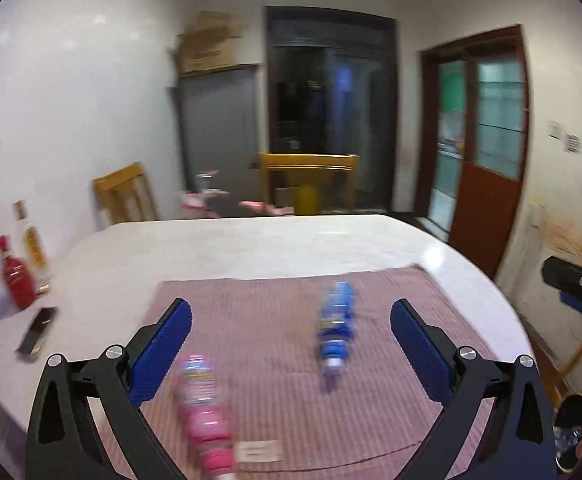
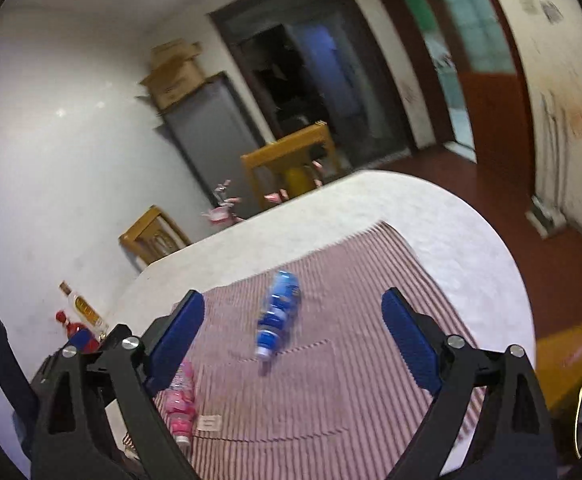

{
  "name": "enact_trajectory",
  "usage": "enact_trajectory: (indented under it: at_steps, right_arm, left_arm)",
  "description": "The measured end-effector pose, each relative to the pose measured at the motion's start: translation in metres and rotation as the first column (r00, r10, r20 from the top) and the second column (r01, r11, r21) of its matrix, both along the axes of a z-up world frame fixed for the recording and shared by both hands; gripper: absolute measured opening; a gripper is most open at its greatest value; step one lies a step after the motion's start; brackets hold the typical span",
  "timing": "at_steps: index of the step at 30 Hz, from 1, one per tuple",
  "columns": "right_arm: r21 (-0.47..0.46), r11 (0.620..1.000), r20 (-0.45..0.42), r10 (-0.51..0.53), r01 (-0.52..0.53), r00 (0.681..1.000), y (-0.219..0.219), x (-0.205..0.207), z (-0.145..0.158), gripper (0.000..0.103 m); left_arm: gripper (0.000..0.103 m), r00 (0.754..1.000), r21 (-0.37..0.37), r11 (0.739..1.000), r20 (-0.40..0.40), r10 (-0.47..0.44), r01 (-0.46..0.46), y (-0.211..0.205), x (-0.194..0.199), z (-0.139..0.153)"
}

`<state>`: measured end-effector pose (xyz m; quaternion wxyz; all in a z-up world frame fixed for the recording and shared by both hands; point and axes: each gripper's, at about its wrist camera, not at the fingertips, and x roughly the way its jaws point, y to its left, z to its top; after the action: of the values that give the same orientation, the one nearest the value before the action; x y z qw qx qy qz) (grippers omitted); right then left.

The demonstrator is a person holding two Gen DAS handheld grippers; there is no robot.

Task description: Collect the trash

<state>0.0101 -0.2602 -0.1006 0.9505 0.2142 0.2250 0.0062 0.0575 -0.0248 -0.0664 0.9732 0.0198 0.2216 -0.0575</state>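
Left wrist: two blurred, seemingly plastic bottles point(image 1: 335, 322) point(image 1: 205, 412).

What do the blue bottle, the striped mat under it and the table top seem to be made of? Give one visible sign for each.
Blue bottle: probably thin clear plastic, with see-through ribbed body and printed label.
Striped mat: looks like woven cloth, matte, with fine ribbed stripes and a sewn tag.
Table top: polished stone or a stone-look laminate; pale, faintly mottled, glossy light reflections. Blur leaves this open.
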Motion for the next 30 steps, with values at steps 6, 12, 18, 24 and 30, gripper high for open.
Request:
enact_trajectory:
  at_steps: [6, 12, 18, 24, 30]
  right_arm:
    - [-0.032, 0.998, 0.014, 0.051, -0.050, 0.999, 0.032, 0.007, 0.009, 0.094]
    - [-0.067, 0.996, -0.001, 0.064, -0.064, 0.998, 0.053, 0.011, 0.013, 0.094]
    - [-0.082, 0.994, -0.013, 0.078, -0.079, 0.997, 0.061, 0.015, 0.011, 0.094]
    - [-0.085, 0.992, -0.031, 0.088, -0.090, 0.996, 0.066, 0.023, 0.008, 0.094]
    - [-0.089, 0.992, -0.031, 0.090, -0.093, 0.995, 0.067, 0.024, 0.009, 0.094]
  left_arm:
    - [0.097, 0.998, -0.016, 0.998, 0.013, 0.061, -0.061, 0.033, -0.013, 0.008]
    - [0.097, 0.998, -0.052, 0.997, 0.022, 0.052, -0.051, 0.042, -0.017, 0.011]
    - [0.097, 0.997, -0.057, 0.996, 0.029, 0.067, -0.065, 0.050, -0.017, 0.012]
    - [0.097, 0.998, -0.057, 0.996, 0.026, 0.064, -0.063, 0.049, -0.017, 0.012]
    - [0.097, 0.998, -0.059, 0.996, 0.024, 0.063, -0.062, 0.048, -0.017, 0.011]
